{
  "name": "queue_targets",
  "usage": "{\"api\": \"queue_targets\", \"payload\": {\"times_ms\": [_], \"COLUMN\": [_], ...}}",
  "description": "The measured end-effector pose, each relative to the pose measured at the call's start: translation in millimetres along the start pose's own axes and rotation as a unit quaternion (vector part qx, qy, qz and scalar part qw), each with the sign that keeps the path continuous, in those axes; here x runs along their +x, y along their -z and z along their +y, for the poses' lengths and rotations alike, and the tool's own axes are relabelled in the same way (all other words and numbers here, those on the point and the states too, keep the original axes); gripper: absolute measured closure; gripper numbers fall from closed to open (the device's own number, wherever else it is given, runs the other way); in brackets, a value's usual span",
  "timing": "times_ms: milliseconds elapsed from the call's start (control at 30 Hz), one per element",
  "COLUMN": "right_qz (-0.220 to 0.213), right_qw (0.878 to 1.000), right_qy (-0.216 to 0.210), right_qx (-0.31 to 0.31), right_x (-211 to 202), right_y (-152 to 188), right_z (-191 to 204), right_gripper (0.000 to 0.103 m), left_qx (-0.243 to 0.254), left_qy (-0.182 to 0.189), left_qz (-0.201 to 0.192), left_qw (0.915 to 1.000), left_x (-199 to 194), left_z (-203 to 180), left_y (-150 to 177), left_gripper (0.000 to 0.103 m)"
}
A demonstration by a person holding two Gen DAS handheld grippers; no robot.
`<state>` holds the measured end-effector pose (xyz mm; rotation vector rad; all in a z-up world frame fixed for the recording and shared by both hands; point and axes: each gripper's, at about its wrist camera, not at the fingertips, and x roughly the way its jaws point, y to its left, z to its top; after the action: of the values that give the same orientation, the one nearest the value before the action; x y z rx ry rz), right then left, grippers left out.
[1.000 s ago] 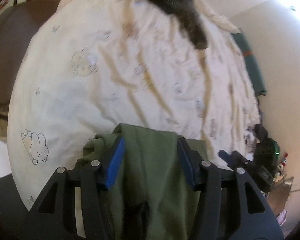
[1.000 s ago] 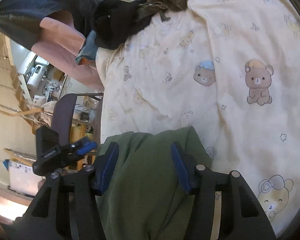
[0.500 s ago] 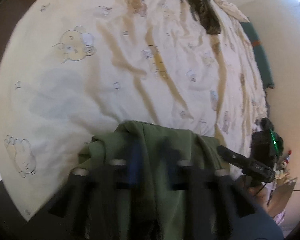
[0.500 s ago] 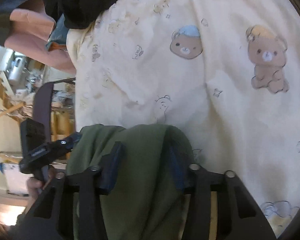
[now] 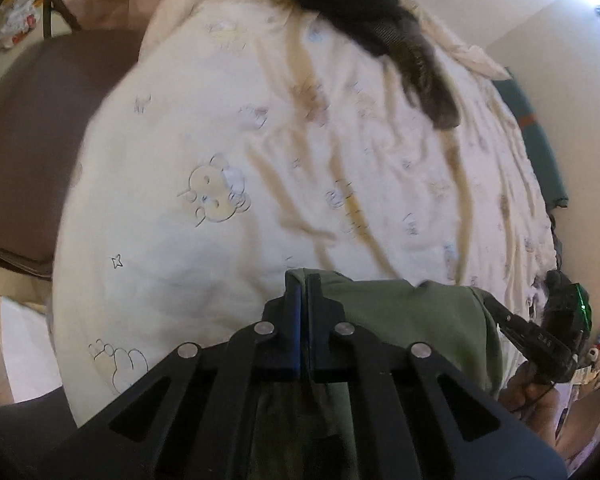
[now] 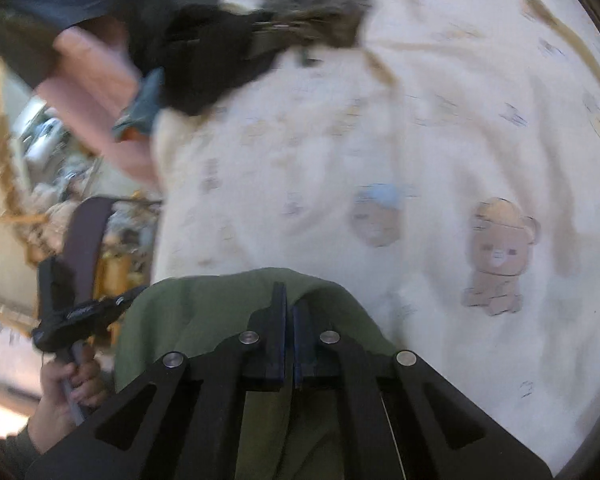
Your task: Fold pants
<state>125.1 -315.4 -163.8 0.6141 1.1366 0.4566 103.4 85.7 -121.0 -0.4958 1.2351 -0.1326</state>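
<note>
Olive green pants (image 5: 400,316) lie at the near edge of a cream bed cover printed with cartoon bears (image 5: 260,184). My left gripper (image 5: 303,284) is shut on the pants' top edge at its left corner, with cloth pinched between the blue pads. In the right wrist view the same green pants (image 6: 204,312) bunch under my right gripper (image 6: 289,300), which is shut on a fold of the cloth. Each view shows the other gripper at the side: the right gripper (image 5: 540,336) and the left gripper (image 6: 76,312), held in a hand (image 6: 72,388).
A dark heap of clothes (image 5: 364,4) lies at the far end of the bed, also seen as dark clothes (image 6: 236,36). A brown chair seat (image 5: 40,120) stands off the bed's left side. Pink cloth (image 6: 96,92) and cluttered shelves (image 6: 52,160) lie beyond.
Both grippers have closed from wide open onto the pants' edge. Both views have shifted along the bed, with the pants' edge gathered up between the pads.
</note>
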Motion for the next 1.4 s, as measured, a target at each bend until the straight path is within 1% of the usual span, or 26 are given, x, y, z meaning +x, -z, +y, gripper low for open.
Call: {"api": "queue_targets", "payload": {"times_ms": [67,100,167,200,233,267,300,367,467,533,567,600,633,700,800,900,933,967,1000,1033,1067,1167,1233,1267,1333,1400], "right_qz": [0.020,0.025,0.016,0.012,0.010,0.009,0.013,0.012,0.010,0.013,0.018,0.021,0.020,0.002,-0.002,0.040,0.052,0.065,0.077,0.081,0.079,0.058,0.033,0.025,0.049,0.062], "right_qw": [1.000,1.000,1.000,1.000,0.999,0.999,0.999,0.999,0.998,0.998,0.997,0.997,0.996,0.997,0.997,0.996,0.996,0.995,0.995,0.995,0.996,0.998,0.998,0.998,0.996,0.994], "right_qy": [0.007,0.017,0.013,0.005,0.002,0.002,-0.002,-0.016,-0.040,-0.051,-0.056,-0.056,-0.058,-0.056,-0.048,-0.028,-0.024,-0.017,-0.018,-0.013,0.007,0.018,0.041,0.061,0.070,0.085], "right_qx": [0.007,-0.003,0.002,0.020,0.035,0.045,0.045,0.036,0.040,0.044,0.047,0.053,0.058,0.055,0.055,0.068,0.068,0.067,0.062,0.051,0.028,-0.012,-0.017,-0.013,0.018,0.009], "right_x": [11.5,13.7,6.9,2.0,-3.5,-9.7,-16.6,-30.6,-55.5,-64.2,-68.0,-68.8,-70.3,-75.1,-72.5,-48.3,-41.0,-31.2,-20.9,-16.6,-13.4,-25.6,-44.1,-50.2,-41.1,-29.8], "right_y": [0.1,1.5,1.7,2.2,3.5,5.9,8.3,12.8,23.7,32.4,40.0,44.9,50.5,60.3,65.5,72.1,74.5,77.4,81.0,82.4,84.0,83.5,79.8,77.9,75.9,77.1], "right_z": [-4.7,-2.4,-2.1,-5.5,-8.0,-9.3,-8.5,-1.2,6.9,10.4,10.7,11.5,12.4,17.2,21.2,16.9,16.9,17.7,21.8,26.2,34.2,48.5,47.9,43.9,29.5,31.0], "right_gripper": [0.101,0.101,0.100,0.093,0.091,0.088,0.088,0.088,0.086,0.069,0.044,0.037,0.037,0.044,0.052,0.055,0.057,0.065,0.084,0.090,0.102,0.102,0.103,0.103,0.103,0.102], "left_qx": [0.018,0.026,0.013,0.006,-0.001,-0.005,-0.010,-0.009,-0.004,0.013,0.021,0.029,0.029,0.032,0.044,0.051,0.061,0.072,0.077,0.084,0.085,0.094,0.092,0.081,0.054,0.068], "left_qy": [-0.032,-0.036,-0.019,-0.009,-0.001,-0.005,-0.012,-0.005,0.030,0.035,0.035,0.034,0.037,0.046,0.025,0.022,0.017,0.010,0.003,-0.003,-0.004,-0.012,-0.041,-0.049,-0.045,-0.048], "left_qz": [0.002,0.000,-0.008,-0.006,0.002,0.009,0.004,-0.019,-0.020,-0.025,-0.022,-0.014,-0.002,0.015,0.021,0.026,0.024,0.024,0.024,0.026,0.023,0.017,-0.012,-0.013,0.017,0.022], "left_qw": [0.9993,0.9990,0.9997,0.9999,1.0000,0.9999,0.9999,0.9998,0.9993,0.9990,0.9989,0.9989,0.9989,0.9983,0.9985,0.9981,0.9977,0.9971,0.9967,0.9962,0.9961,0.9954,0.9949,0.9955,0.9974,0.9963], "left_x": [10.0,10.6,5.5,3.7,1.0,-2.2,-11.8,-32.6,-54.7,-64.9,-66.1,-65.0,-60.8,-50.2,-38.1,-32.3,-31.2,-29.4,-28.0,-27.1,-28.8,-44.0,-63.4,-65.1,-54.5,-50.5], "left_z": [-3.8,-6.1,-6.9,-6.8,-5.7,-4.8,-3.2,-4.1,-12.3,-21.8,-25.9,-29.8,-32.7,-37.7,-43.7,-47.4,-49.5,-51.9,-53.1,-53.1,-51.3,-45.4,-31.3,-21.8,-5.0,-12.8], "left_y": [1.9,2.3,2.8,3.1,3.8,5.8,10.4,21.2,39.4,54.3,60.7,68.5,76.0,86.0,94.4,99.2,100.6,101.5,102.4,103.1,103.9,102.7,97.0,93.2,89.4,94.6], "left_gripper": [0.102,0.101,0.098,0.095,0.089,0.067,0.058,0.058,0.058,0.060,0.060,0.061,0.062,0.070,0.072,0.072,0.075,0.090,0.099,0.099,0.101,0.103,0.103,0.103,0.103,0.102]}}
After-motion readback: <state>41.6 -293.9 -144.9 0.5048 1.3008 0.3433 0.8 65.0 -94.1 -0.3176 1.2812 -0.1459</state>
